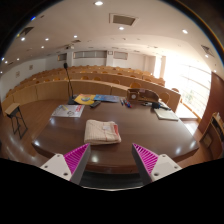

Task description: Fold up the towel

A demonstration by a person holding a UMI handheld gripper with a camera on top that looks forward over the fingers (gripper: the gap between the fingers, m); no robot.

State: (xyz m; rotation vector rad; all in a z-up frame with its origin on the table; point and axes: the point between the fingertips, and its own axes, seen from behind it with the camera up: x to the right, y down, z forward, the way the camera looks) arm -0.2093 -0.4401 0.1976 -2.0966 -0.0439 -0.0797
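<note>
A folded pale pink towel (pixel 102 131) lies on the dark brown table (pixel 60 135), just ahead of the fingers and apart from them. My gripper (pixel 112 160) is open and empty, with its two magenta pads (pixel 76 157) spread wide above the table's near edge. Nothing is between the fingers.
A flat printed package (pixel 69 111) lies at the far left of the table, a blue and yellow item (pixel 87 99) behind it. A dark object (pixel 143 96) and papers (pixel 165 114) sit at the far right. A chair (pixel 15 118) stands left. Rows of wooden benches (pixel 60 82) fill the room behind.
</note>
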